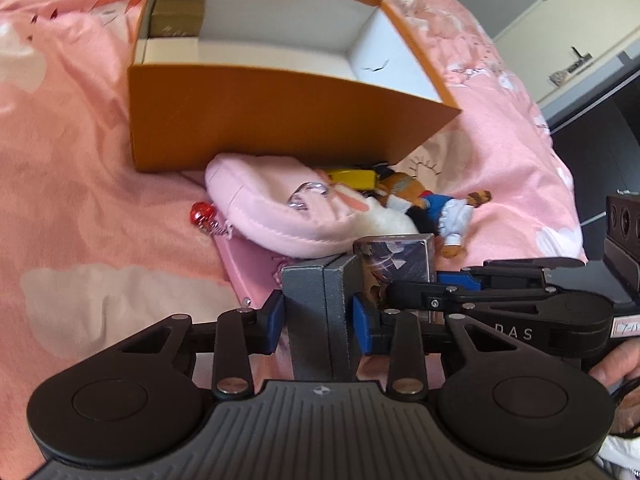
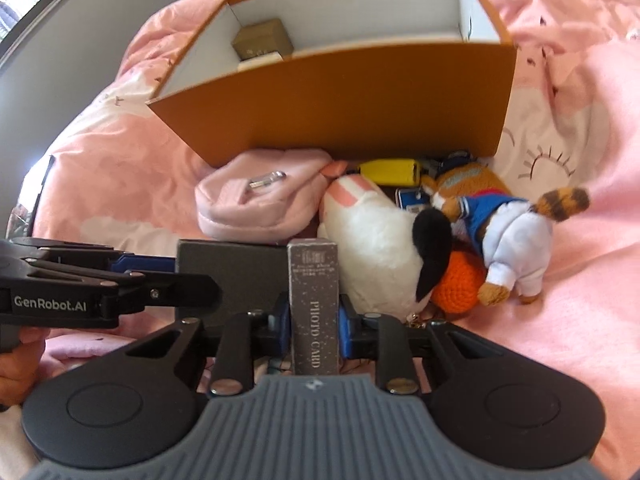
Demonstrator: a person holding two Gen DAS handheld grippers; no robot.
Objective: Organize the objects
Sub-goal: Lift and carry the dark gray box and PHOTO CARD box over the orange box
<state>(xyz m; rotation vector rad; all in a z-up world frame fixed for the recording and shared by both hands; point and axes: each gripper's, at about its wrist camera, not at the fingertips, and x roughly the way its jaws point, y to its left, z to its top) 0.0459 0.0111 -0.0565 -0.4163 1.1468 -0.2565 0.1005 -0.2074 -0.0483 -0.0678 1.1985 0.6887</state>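
Left wrist view: the left gripper (image 1: pixel 318 318) has its blue pads clamped on a dark grey box (image 1: pixel 320 312) standing upright between the jaws. Just right of them, the right gripper (image 1: pixel 412 292) holds a printed card box (image 1: pixel 396 260). Beyond the jaws lie a pink pouch (image 1: pixel 272 208) and an open orange box (image 1: pixel 280 120).

Right wrist view: the right gripper (image 2: pixel 314 326) pinches the card box (image 2: pixel 314 304) marked "PHOTO CARD". To the jaws' left, the left gripper (image 2: pixel 160 272) holds the grey box (image 2: pixel 240 272). Ahead lie a white plush (image 2: pixel 372 248) and a dressed plush (image 2: pixel 504 228).

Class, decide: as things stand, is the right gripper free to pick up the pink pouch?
Probably not yet. The right gripper is shut on the photo card box; the pink pouch lies uncovered just ahead, beside the white plush.
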